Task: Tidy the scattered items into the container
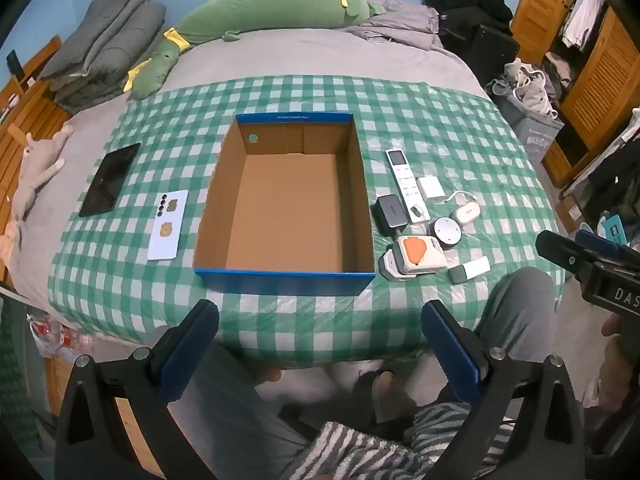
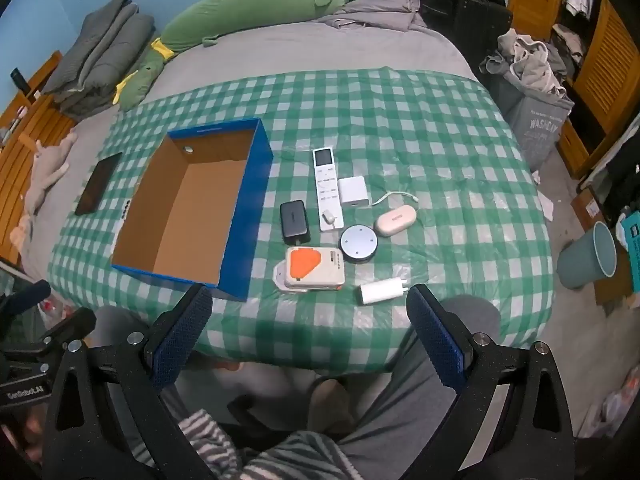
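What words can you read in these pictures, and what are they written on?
"WASH DAY" stands on the grey laundry bag beside the bed.
"GenRobot.AI" stands on the left hand-held gripper, seen from the right wrist view.
"DAS", cut off at the picture's edge, stands on the right hand-held gripper, seen from the left wrist view.
Too small or blurred to read: the print on the blue box's rim, the remote's buttons, the pink case's logo.

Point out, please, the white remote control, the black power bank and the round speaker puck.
white remote control (image 2: 327, 188): right wrist view, button area.
black power bank (image 2: 295, 222): right wrist view, top face.
round speaker puck (image 2: 358, 240): right wrist view, top disc.
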